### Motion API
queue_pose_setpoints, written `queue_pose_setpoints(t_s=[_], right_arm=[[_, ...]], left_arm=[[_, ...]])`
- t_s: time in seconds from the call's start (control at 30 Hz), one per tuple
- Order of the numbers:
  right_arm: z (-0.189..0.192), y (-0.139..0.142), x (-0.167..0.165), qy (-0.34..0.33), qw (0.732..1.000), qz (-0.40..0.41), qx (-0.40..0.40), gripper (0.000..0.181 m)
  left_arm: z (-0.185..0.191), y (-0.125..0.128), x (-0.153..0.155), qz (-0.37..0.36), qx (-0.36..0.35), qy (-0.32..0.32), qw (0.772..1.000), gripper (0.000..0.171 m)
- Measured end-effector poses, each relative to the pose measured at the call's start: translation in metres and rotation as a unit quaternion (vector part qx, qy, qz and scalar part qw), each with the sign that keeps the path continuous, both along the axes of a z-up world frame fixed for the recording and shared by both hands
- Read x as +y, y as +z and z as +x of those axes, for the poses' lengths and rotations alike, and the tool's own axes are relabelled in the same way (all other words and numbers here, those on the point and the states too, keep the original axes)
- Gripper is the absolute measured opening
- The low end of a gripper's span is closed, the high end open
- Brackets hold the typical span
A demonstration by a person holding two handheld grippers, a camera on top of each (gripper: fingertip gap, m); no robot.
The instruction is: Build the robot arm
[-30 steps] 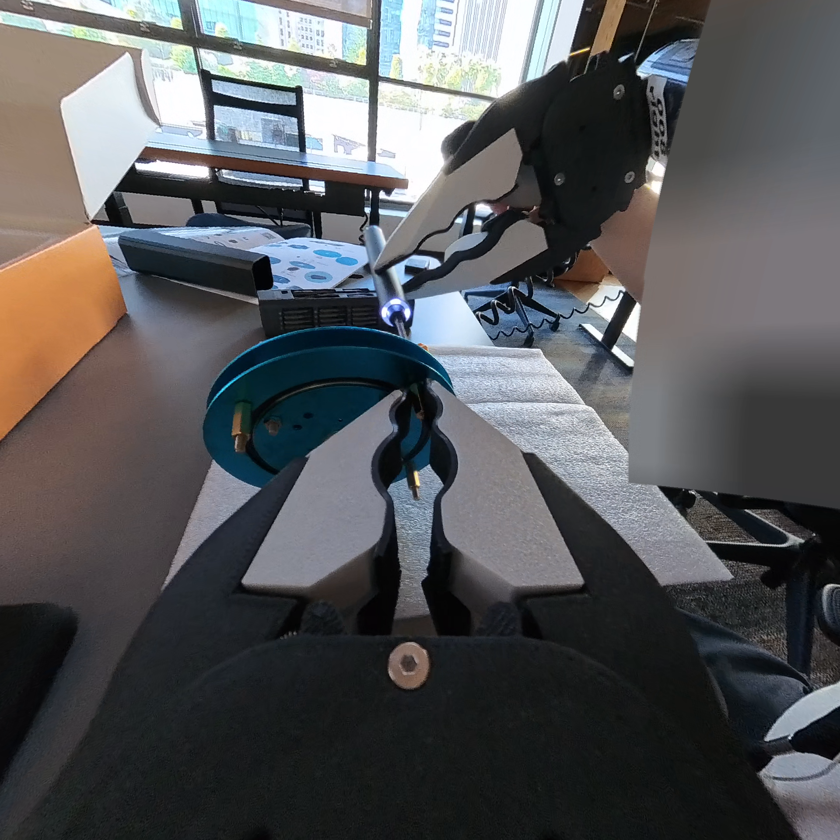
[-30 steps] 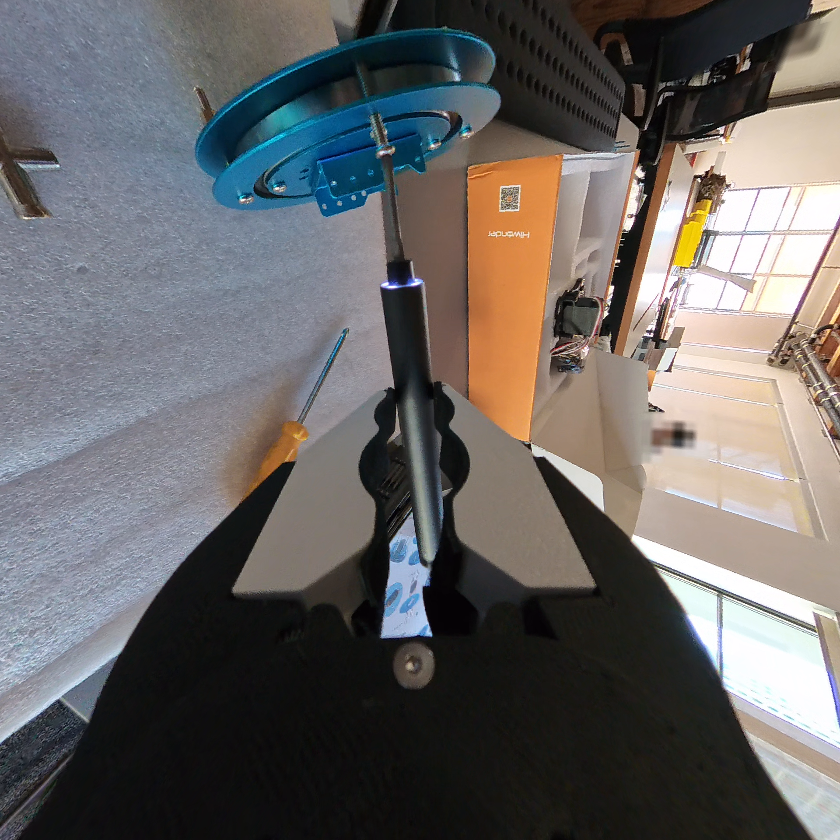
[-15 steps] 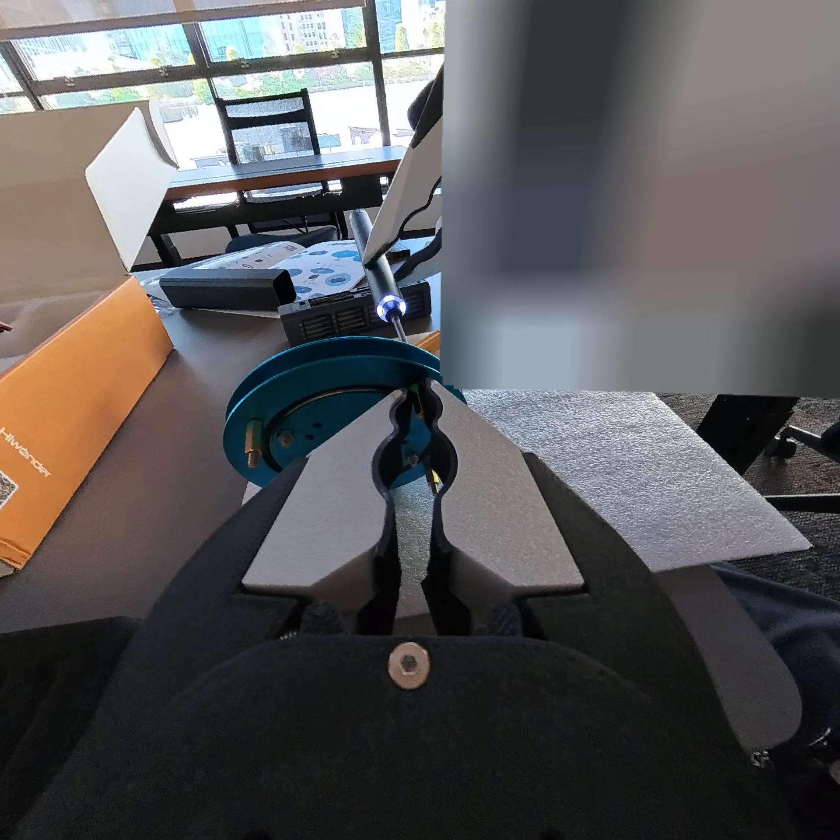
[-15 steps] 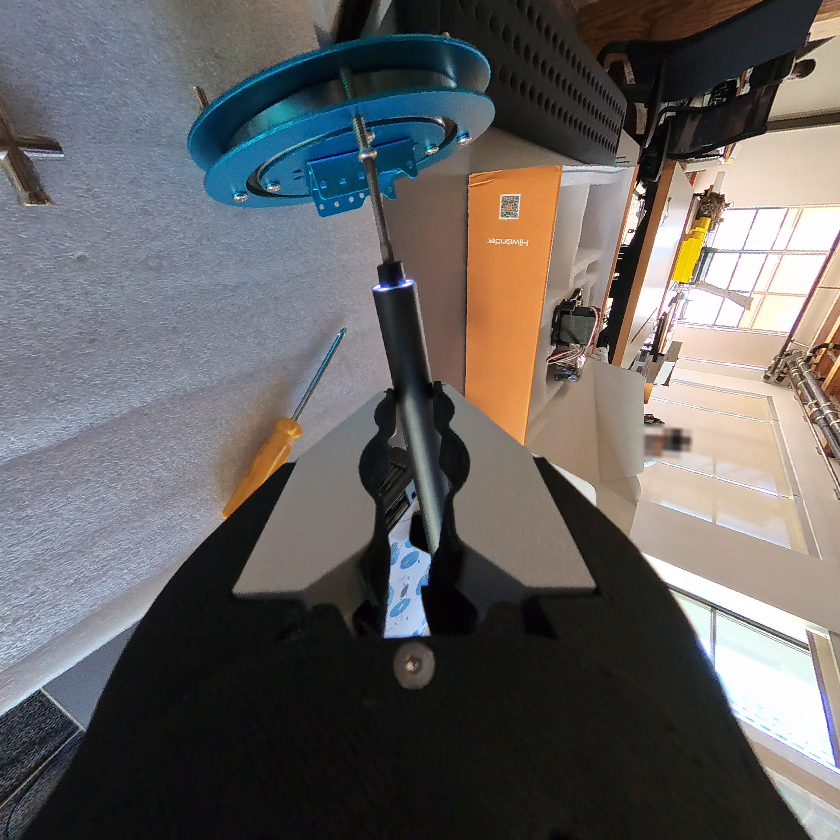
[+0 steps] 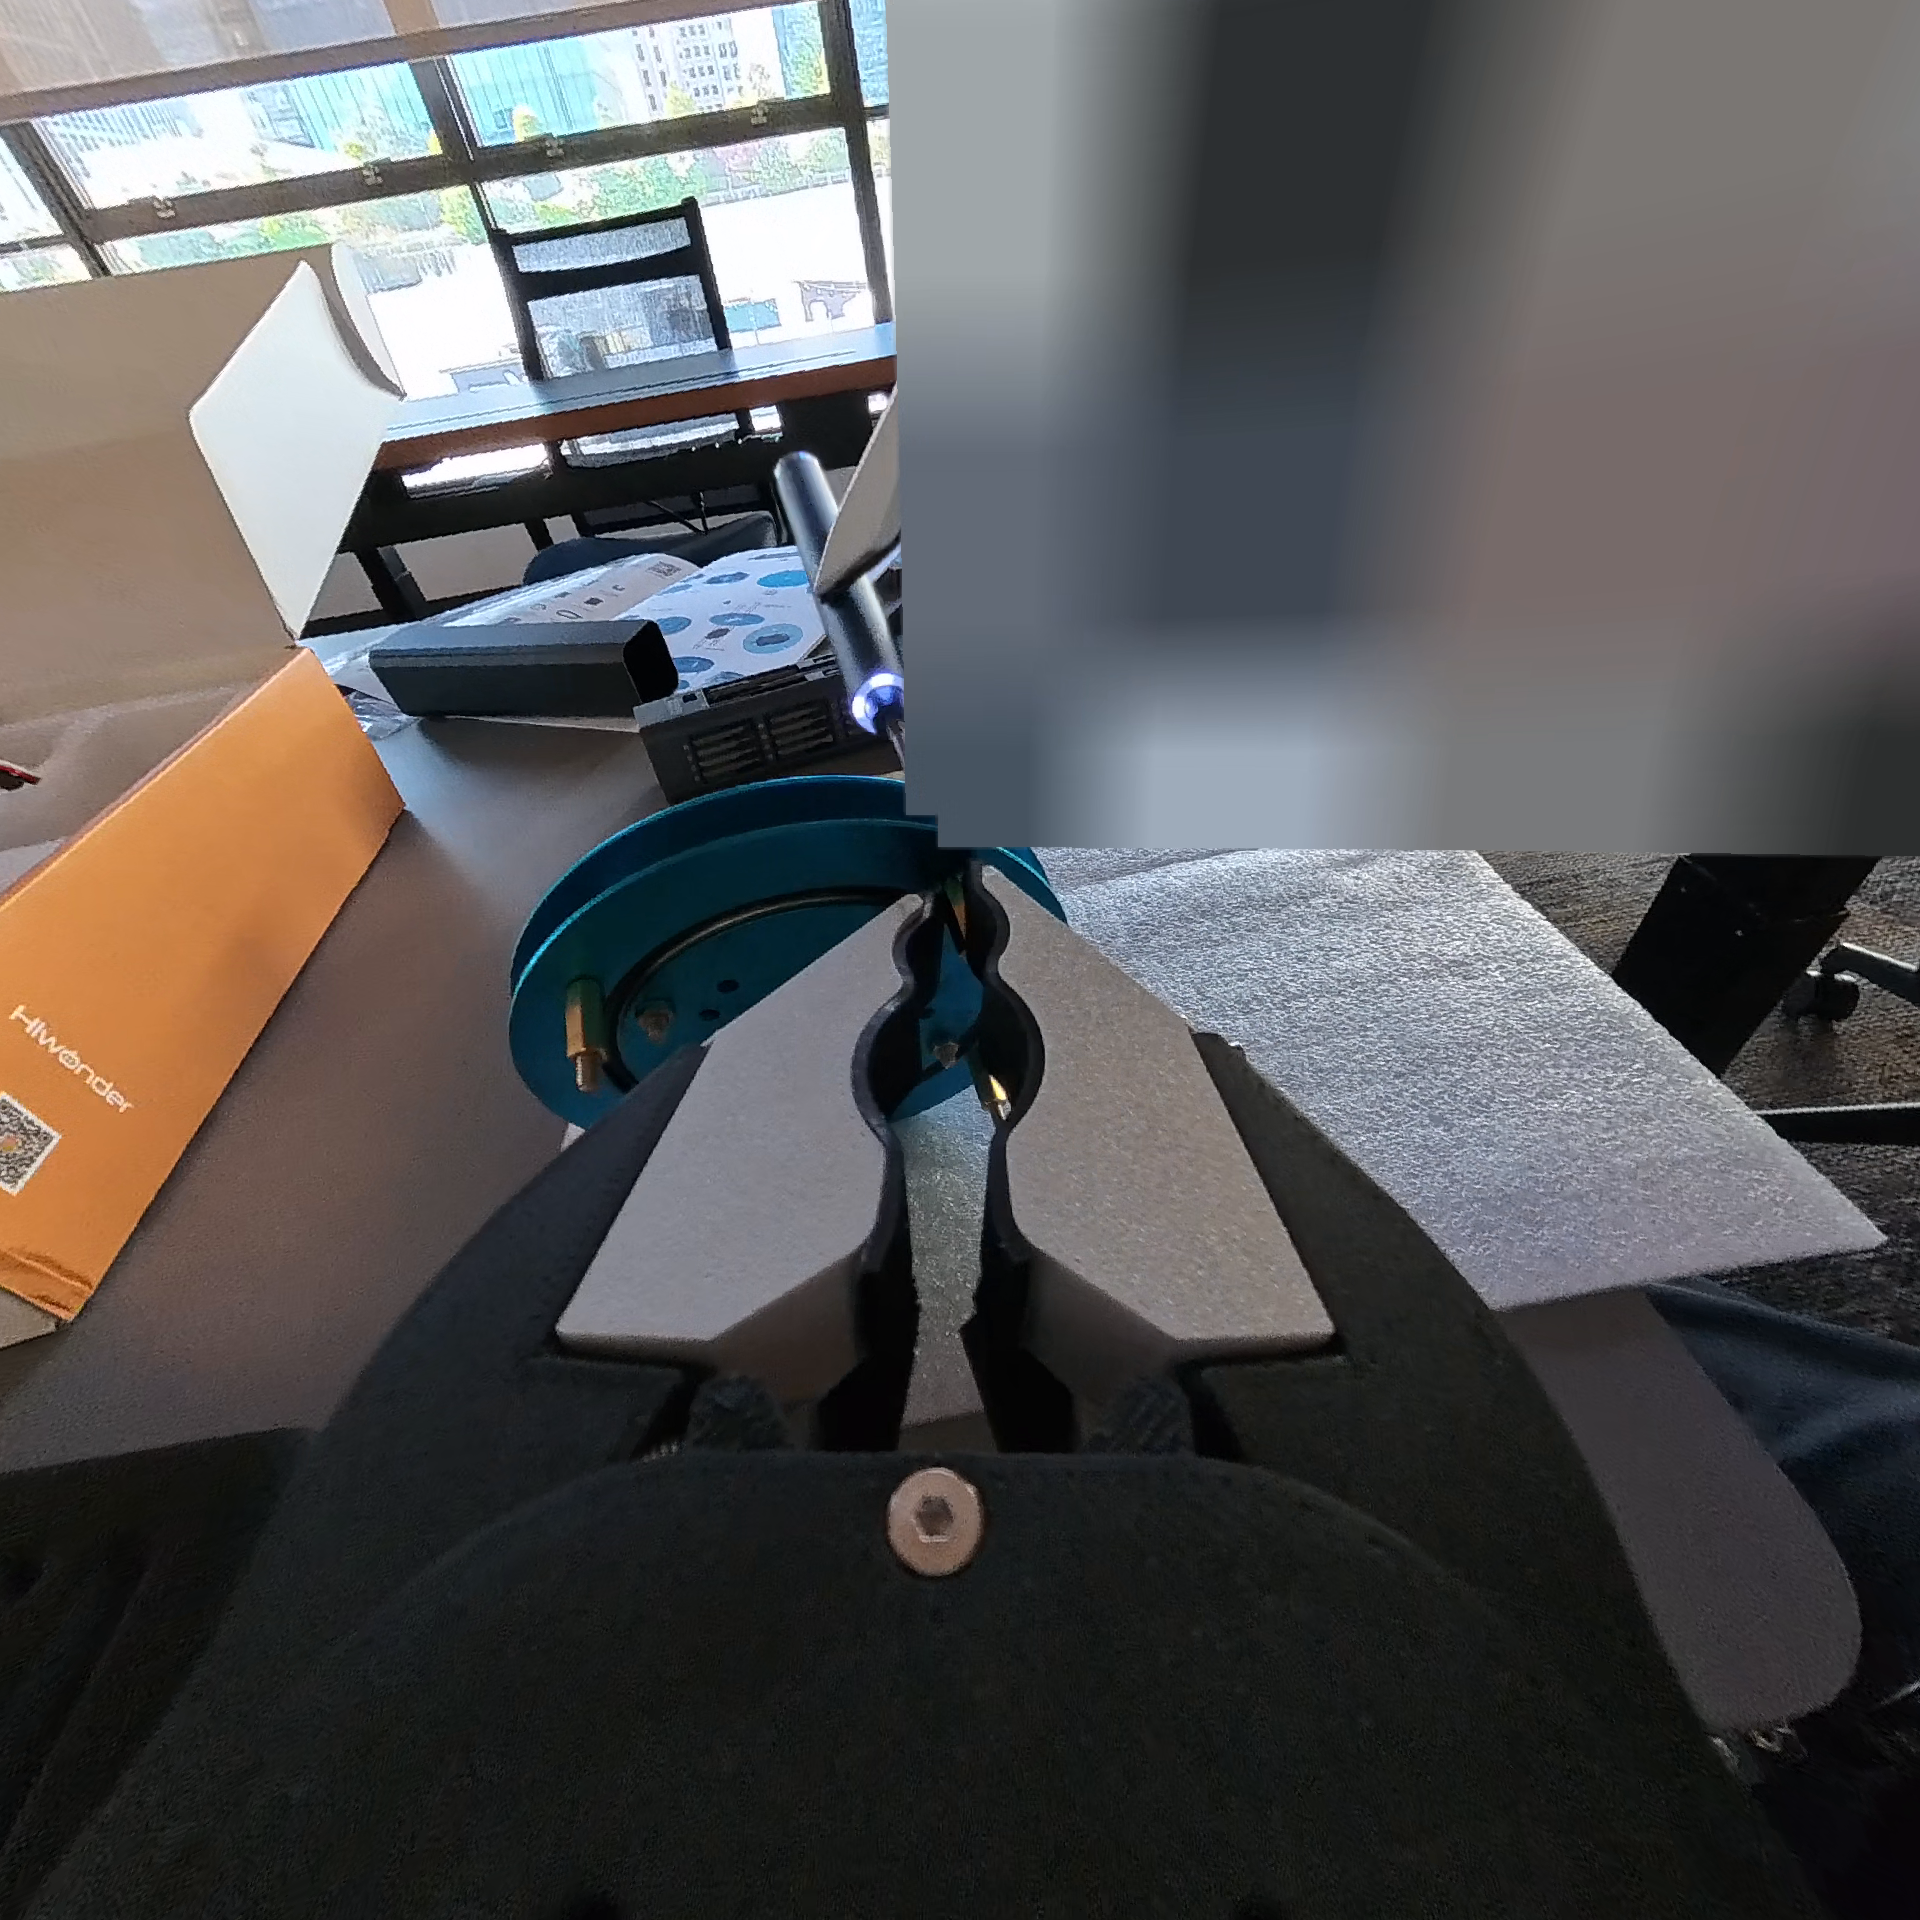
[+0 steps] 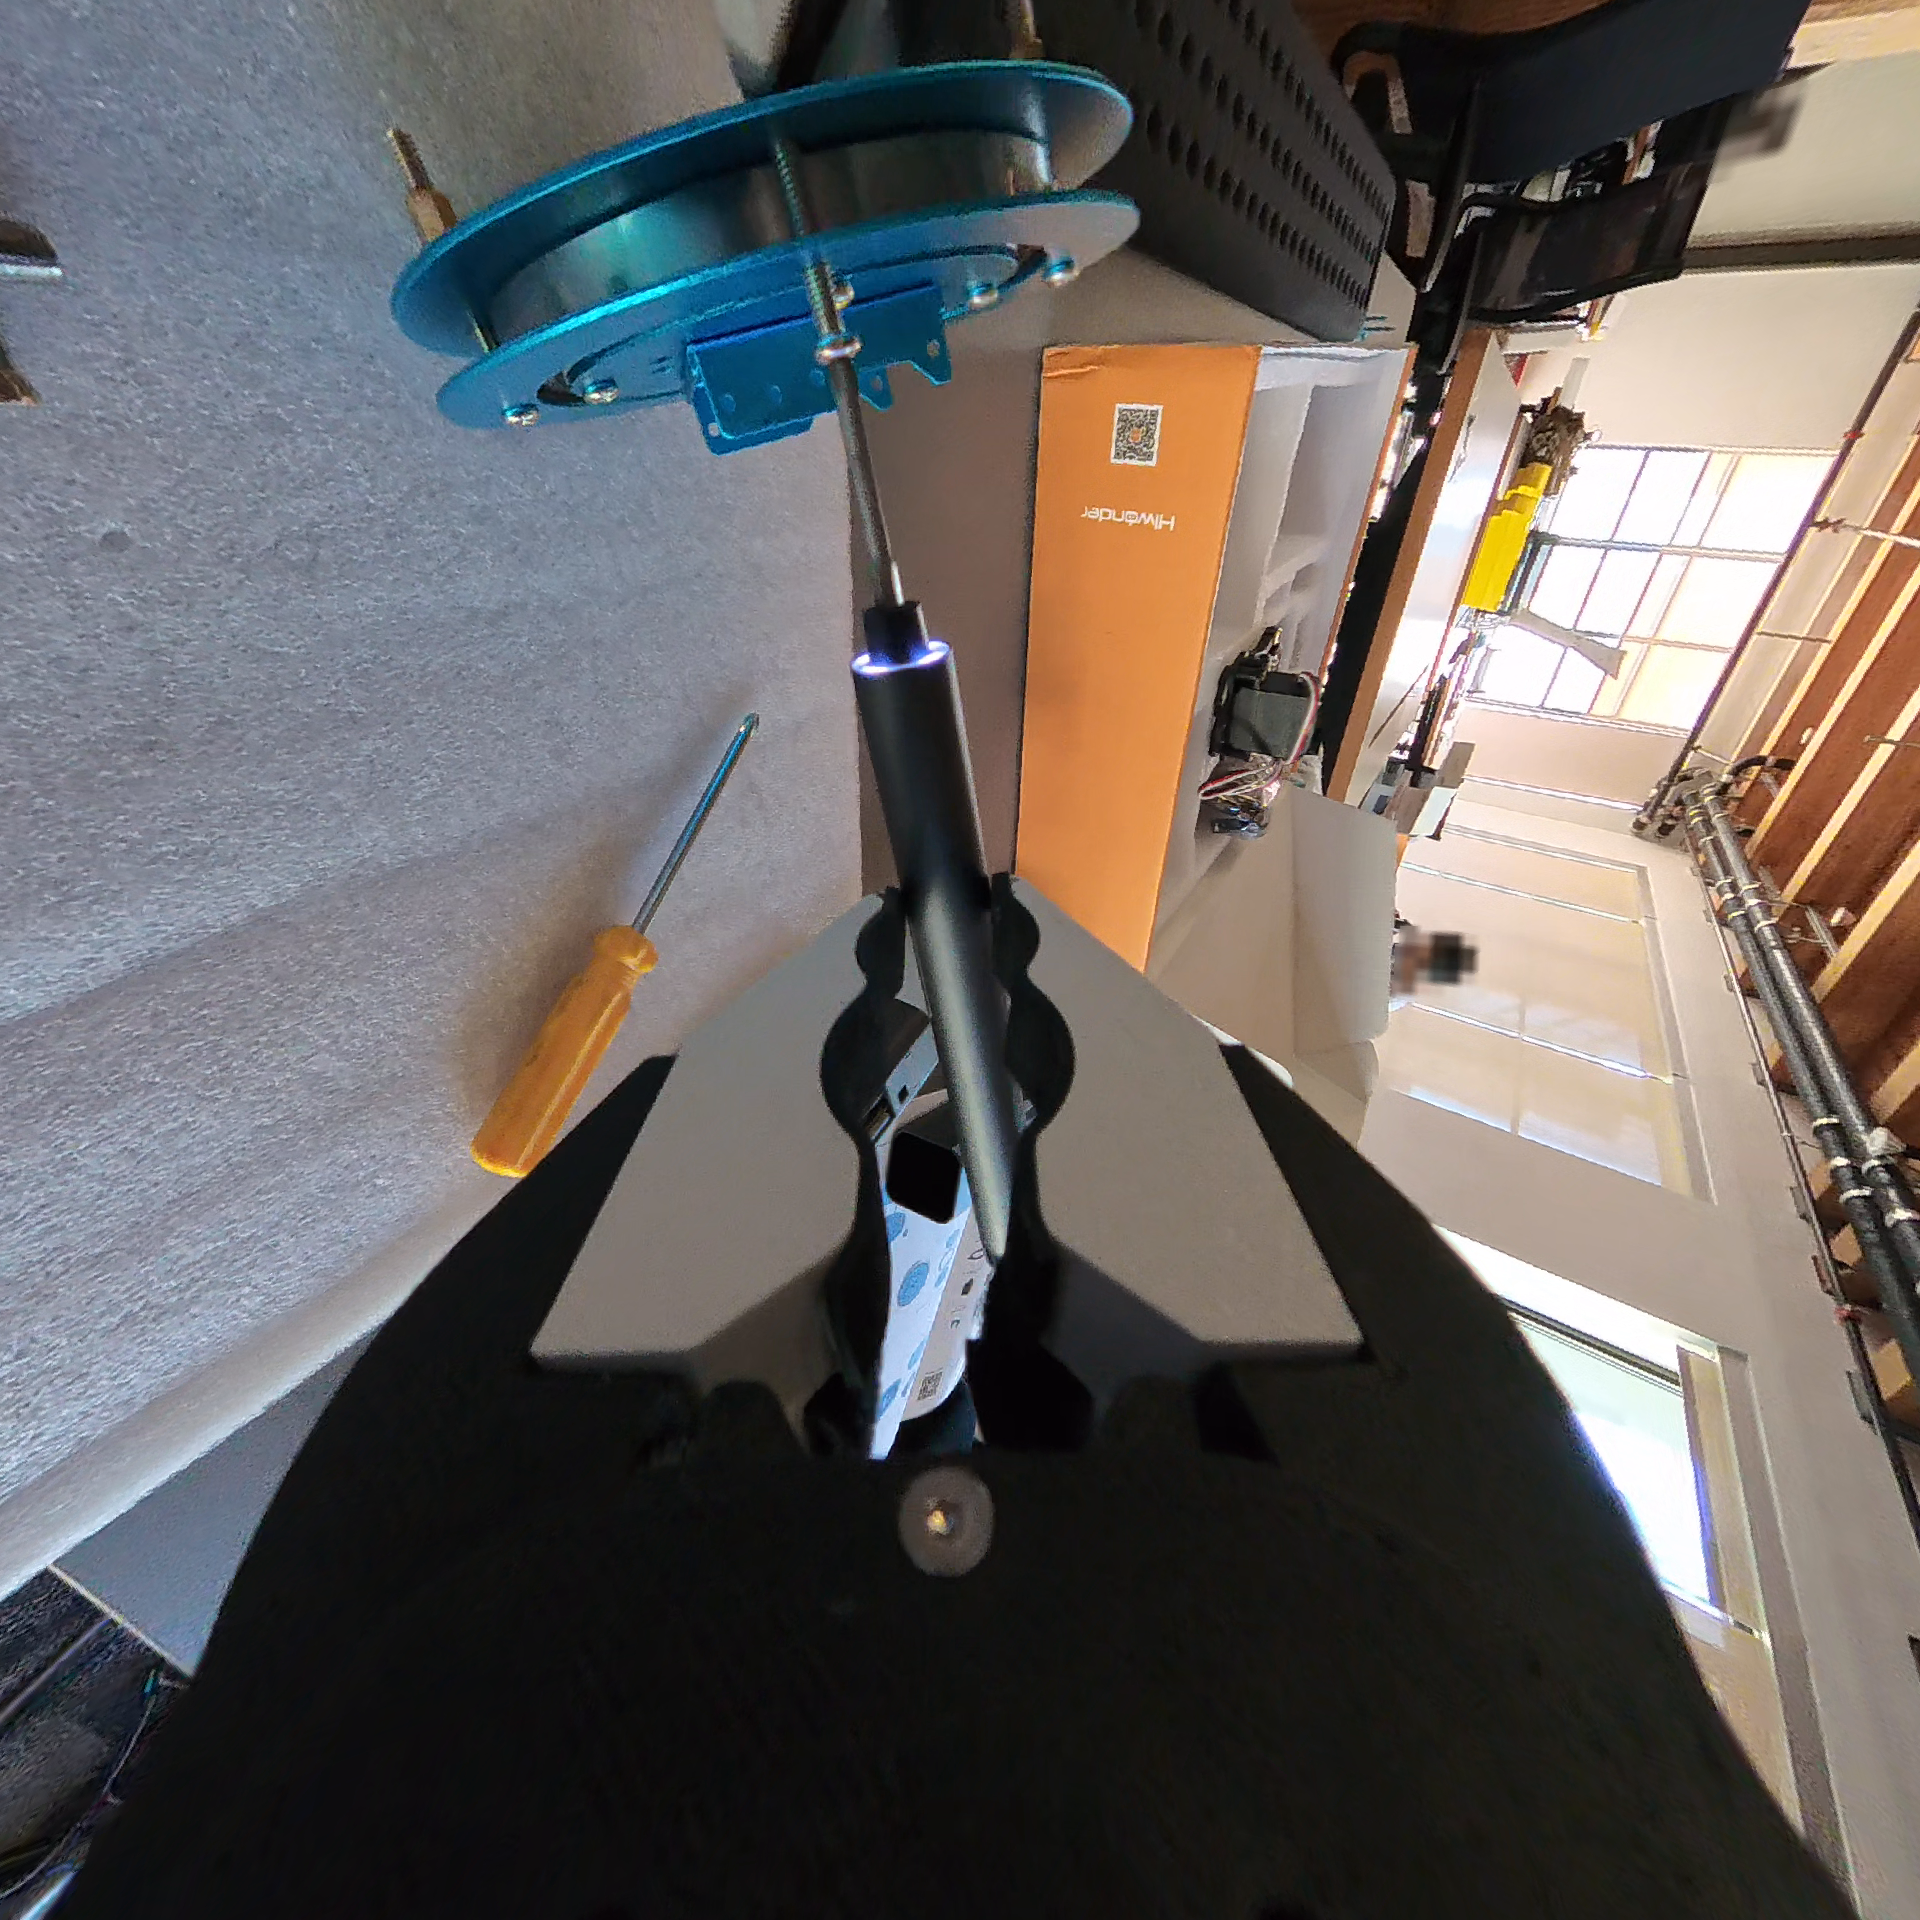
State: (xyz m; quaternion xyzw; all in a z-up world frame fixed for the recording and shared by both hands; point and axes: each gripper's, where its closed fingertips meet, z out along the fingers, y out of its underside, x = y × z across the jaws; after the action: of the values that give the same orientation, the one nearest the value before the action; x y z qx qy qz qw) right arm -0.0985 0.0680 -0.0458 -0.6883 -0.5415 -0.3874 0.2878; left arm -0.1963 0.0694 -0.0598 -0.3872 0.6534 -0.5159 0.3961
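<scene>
A blue round two-plate metal assembly [image 5: 727,914] with brass standoffs stands on edge at the rim of a grey foam mat [image 5: 1403,1039]. My left gripper [image 5: 961,904] is shut on its near rim, by a standoff. My right gripper [image 6: 940,894] is shut on a black electric screwdriver [image 6: 925,821] with a lit ring. Its bit sits on the head of a long screw [image 6: 836,348] in a small blue bracket [image 6: 790,390] on the assembly [image 6: 769,239]. In the left wrist view the screwdriver [image 5: 842,592] comes in from behind, and a blurred patch hides most of the right gripper.
A yellow-handled screwdriver [image 6: 566,1039] lies on the foam mat [image 6: 312,623]. An open orange box [image 5: 156,987] stands to the left. A long black case [image 5: 520,665], a black slotted box [image 5: 748,727] and a printed sheet lie behind. Metal parts [image 6: 21,260] lie on the mat's far side. One gripper's finger ends stand about 11 centimetres off the other's.
The left wrist view has swung left and drawn back a little, still shut on the assembly. In the right wrist view the assembly has turned more edge-on, showing more of the screw's thread.
</scene>
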Motion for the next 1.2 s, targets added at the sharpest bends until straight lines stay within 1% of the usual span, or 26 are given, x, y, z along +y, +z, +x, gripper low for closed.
queue_pose_setpoints(t_s=[0.4,0.43,0.5,0.57,0.67,0.8,0.97,1.07,1.1,1.13,1.2], right_arm=[[-0.006,0.002,0.001,0.017,1.0,0.0,0.014,0.013],[-0.008,0.002,0.002,0.016,1.0,0.0,0.025,0.014],[-0.006,-0.001,0.003,0.008,1.0,-0.011,0.023,0.014],[-0.004,-0.005,0.004,0.008,1.0,-0.017,0.018,0.014],[-0.003,-0.012,0.005,0.008,0.999,-0.022,0.022,0.014],[-0.003,-0.013,0.005,0.008,0.999,-0.018,0.033,0.014],[-0.001,-0.013,0.005,0.006,0.999,-0.016,0.038,0.015],[-0.001,-0.013,0.005,0.005,0.999,-0.016,0.042,0.015],[-0.001,-0.014,0.005,0.005,0.999,-0.016,0.043,0.015],[-0.001,-0.014,0.005,0.005,0.999,-0.016,0.043,0.015],[-0.002,-0.015,0.004,0.005,0.999,-0.016,0.044,0.015]], left_arm=[[-0.001,0.001,-0.001,0.026,-0.008,0.004,1.0,0.0],[0.0,0.001,-0.001,0.03,-0.009,0.006,0.999,0.0],[0.0,0.001,-0.002,0.032,-0.012,0.011,0.999,0.0],[0.001,0.0,-0.004,0.013,-0.005,0.004,1.0,0.0],[0.002,0.002,-0.003,-0.041,0.01,-0.006,0.999,0.0],[0.001,0.006,0.002,-0.07,0.012,-0.01,0.997,0.0],[-0.001,0.009,-0.002,-0.109,0.025,-0.04,0.993,0.015],[-0.003,0.007,-0.002,-0.086,0.035,-0.032,0.995,0.03],[-0.002,0.006,0.0,-0.064,0.033,-0.018,0.997,0.03],[-0.002,0.004,0.004,-0.039,0.031,0.002,0.999,0.023],[-0.002,0.001,0.005,0.003,0.028,0.027,0.999,0.017]])
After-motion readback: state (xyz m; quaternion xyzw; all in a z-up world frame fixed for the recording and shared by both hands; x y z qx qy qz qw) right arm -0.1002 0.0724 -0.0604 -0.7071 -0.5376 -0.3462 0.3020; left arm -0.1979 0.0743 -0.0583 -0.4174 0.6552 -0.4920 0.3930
